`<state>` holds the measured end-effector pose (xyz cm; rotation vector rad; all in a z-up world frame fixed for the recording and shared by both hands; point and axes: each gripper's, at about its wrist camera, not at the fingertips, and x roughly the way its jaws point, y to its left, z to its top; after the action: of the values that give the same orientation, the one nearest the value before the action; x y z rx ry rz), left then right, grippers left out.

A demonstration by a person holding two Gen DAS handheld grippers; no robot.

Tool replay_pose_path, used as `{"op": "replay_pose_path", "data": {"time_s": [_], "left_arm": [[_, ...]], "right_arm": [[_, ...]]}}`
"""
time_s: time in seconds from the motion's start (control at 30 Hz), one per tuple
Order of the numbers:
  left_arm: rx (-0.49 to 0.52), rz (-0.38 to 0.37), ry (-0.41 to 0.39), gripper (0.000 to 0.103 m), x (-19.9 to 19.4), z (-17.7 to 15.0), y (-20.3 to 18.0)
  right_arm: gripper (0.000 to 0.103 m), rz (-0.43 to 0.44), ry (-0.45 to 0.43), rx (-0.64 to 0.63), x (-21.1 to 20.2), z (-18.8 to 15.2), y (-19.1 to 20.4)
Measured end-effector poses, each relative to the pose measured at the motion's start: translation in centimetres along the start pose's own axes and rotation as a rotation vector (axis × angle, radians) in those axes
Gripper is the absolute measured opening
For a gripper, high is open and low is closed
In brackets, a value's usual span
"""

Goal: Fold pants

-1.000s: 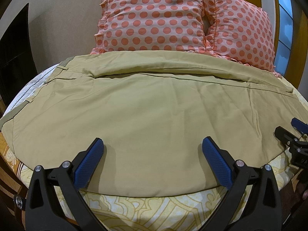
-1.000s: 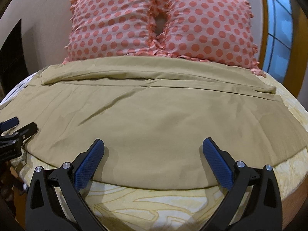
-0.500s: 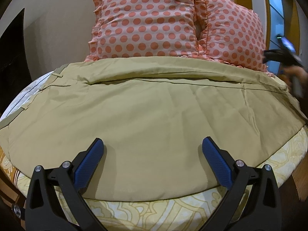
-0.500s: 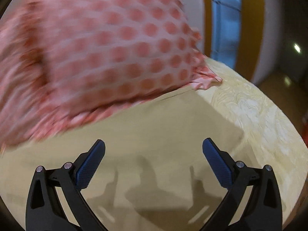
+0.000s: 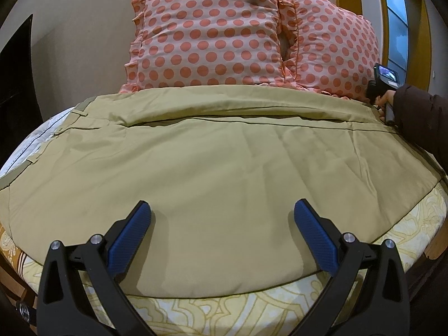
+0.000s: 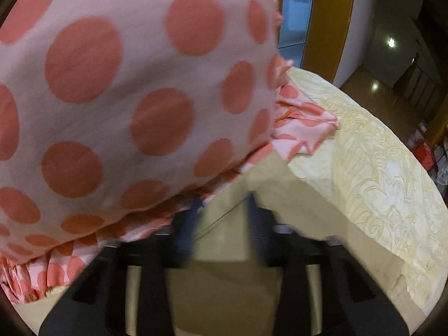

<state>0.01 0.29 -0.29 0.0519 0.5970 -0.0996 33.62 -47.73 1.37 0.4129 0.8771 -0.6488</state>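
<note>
- The khaki pants lie spread flat across the patterned bedsheet, far edge against the polka-dot pillows
- Left gripper hovers over the near edge – jaws wide apart, holding nothing
- Right gripper (blurred) has its jaws narrowed around the pants' far corner beside a pillow – whether they pinch it, I cannot tell

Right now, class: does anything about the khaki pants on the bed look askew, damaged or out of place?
Nothing is damaged. The pants lie spread across the bed with shallow wrinkles on the right side, and the far leg's edge runs up against the polka-dot pillows. There the right gripper is blurred, its jaws narrowed at the corner.
</note>
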Motion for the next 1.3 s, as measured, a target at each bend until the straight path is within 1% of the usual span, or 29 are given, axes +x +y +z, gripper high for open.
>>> {"op": "replay_pose_path", "data": {"time_s": [0.03,0.07,0.13,0.2,0.27,0.3,0.37,0.4,0.43,0.47,0.53,0.63,0.67,0.73,0.8,0.87,0.93,0.97,1.0,1.03,1.07,1.1,1.13,1.2,1.27,1.3], "left_arm": [[0.001,-0.002,0.002,0.101,0.0,0.0,0.0],[0.001,-0.006,0.005,0.101,0.0,0.1,0.0],[-0.004,-0.023,0.013,0.101,-0.3,0.3,0.2],[-0.026,-0.042,-0.031,0.101,-1.6,0.6,0.8],[-0.035,-0.052,-0.085,0.101,-3.1,1.2,1.3],[-0.036,-0.044,-0.112,0.101,-3.8,1.5,1.6],[-0.035,-0.009,-0.163,0.101,-5.0,2.6,2.4],[-0.039,0.006,-0.181,0.101,-5.4,3.1,2.9],[-0.047,0.018,-0.196,0.101,-5.7,3.8,3.4],[-0.058,0.023,-0.205,0.101,-5.9,4.5,3.9],[-0.105,0.029,-0.221,0.101,-5.8,6.3,5.5],[-0.189,0.012,-0.211,0.101,-4.9,8.8,8.0],[-0.219,-0.013,-0.204,0.101,-4.4,9.6,9.1],[-0.305,-0.072,-0.153,0.101,-2.6,11.3,11.4],[-0.38,-0.108,-0.117,0.101,-1.0,12.4,13.1],[-0.432,-0.106,-0.073,0.101,0.9,13.4,14.3],[-0.443,-0.102,-0.042,0.101,2.9,14.7,15.0],[-0.439,-0.079,-0.022,0.101,4.2,15.5,15.1],[-0.429,-0.061,-0.008,0.101,5.4,16.2,15.2],[-0.425,-0.044,0.016,0.101,6.8,17.0,15.2],[-0.426,-0.037,0.035,0.101,7.8,17.4,15.3],[-0.438,-0.037,0.064,0.101,9.2,18.0,15.5],[-0.455,-0.041,0.088,0.101,10.4,18.4,15.7],[-0.51,-0.054,0.162,0.101,13.5,19.1,16.1],[-0.546,-0.039,0.213,0.101,16.0,19.5,16.3],[-0.551,-0.014,0.233,0.101,17.1,19.8,16.4]], "right_arm": [[0.009,0.076,0.005,0.041,0.0,0.0,-1.4],[0.006,0.131,0.006,0.077,-0.1,-0.1,-2.4],[0.005,0.247,-0.034,0.134,-1.9,-0.7,-4.9],[0.005,0.35,-0.092,0.153,-4.4,-1.7,-7.3],[0.005,0.45,-0.129,0.18,-6.7,-3.1,-10.5],[0.005,0.504,-0.144,0.199,-8.4,-4.3,-12.3],[0.005,0.59,-0.149,0.244,-11.6,-7.1,-14.1],[0.005,0.631,-0.143,0.274,-13.5,-9.4,-16.1],[0.005,0.643,-0.133,0.29,-14.3,-11.3,-17.5],[0.005,0.637,-0.119,0.297,-15.7,-13.2,-17.8],[0.005,0.613,-0.057,0.328,-15.5,-16.1,-18.8],[0.005,0.616,0.018,0.352,-15.1,-17.6,-19.8],[0.006,0.619,0.047,0.364,-14.7,-17.7,-19.7],[0.017,0.612,0.077,0.382,-14.4,-17.5,-19.6],[0.059,0.616,0.086,0.397,-14.3,-17.6,-19.4],[0.062,0.613,0.074,0.394,-14.2,-17.6,-19.1],[0.059,0.611,0.052,0.376,-13.7,-17.3,-18.3],[0.042,0.613,0.046,0.365,-13.2,-17.0,-18.0],[0.004,0.622,0.058,0.354,-12.4,-16.7,-17.6],[0.002,0.628,0.073,0.355,-11.9,-16.7,-17.5],[0.002,0.656,0.066,0.385,-11.8,-16.7,-18.1],[0.002,0.677,0.041,0.397,-12.2,-16.7,-18.7],[0.002,0.684,-0.005,0.392,-13.1,-16.6,-19.3],[0.002,0.687,-0.066,0.381,-14.5,-16.6,-20.3],[0.002,0.699,-0.095,0.378,-15.5,-16.4,-21.1],[0.002,0.704,-0.099,0.375,-15.8,-16.4,-21.2]]}}
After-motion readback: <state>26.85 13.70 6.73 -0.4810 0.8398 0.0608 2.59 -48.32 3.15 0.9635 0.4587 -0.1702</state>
